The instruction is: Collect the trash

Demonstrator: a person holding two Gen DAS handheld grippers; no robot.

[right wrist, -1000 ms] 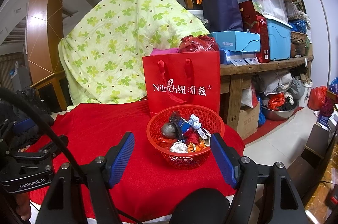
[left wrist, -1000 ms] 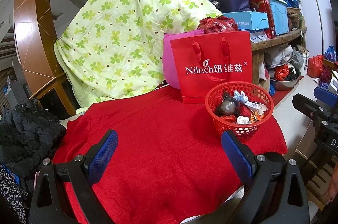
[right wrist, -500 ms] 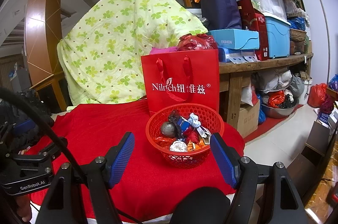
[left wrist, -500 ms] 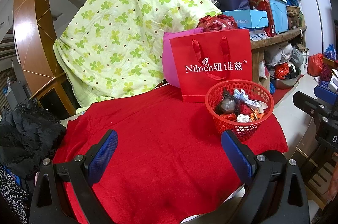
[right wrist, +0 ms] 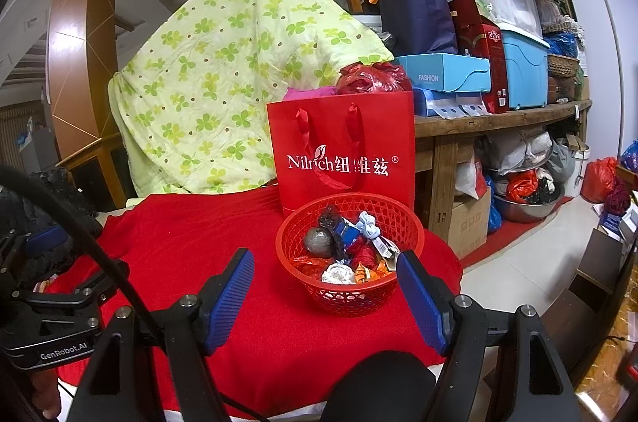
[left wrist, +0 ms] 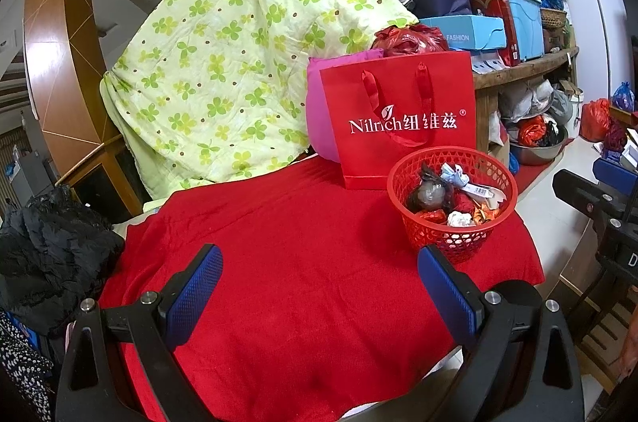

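A red plastic basket (left wrist: 494,179) (right wrist: 303,218) holds several pieces of crumpled trash (left wrist: 432,194) (right wrist: 338,272) and stands on the red cloth (left wrist: 299,242) (right wrist: 191,234) at its right end. My left gripper (left wrist: 321,296) is open and empty, held above the cloth to the left of the basket. My right gripper (right wrist: 329,296) is open and empty, just in front of the basket. The left gripper's body also shows at the left of the right wrist view (right wrist: 52,318).
A red paper gift bag (left wrist: 402,119) (right wrist: 343,151) stands right behind the basket, a pink bag (left wrist: 319,119) beside it. A green-patterned quilt (left wrist: 239,63) rises behind. A cluttered wooden shelf (right wrist: 498,119) is at the right. Black clothing (left wrist: 48,254) lies left.
Both grippers stay open and almost still. The views have barely shifted and the basket has not moved.
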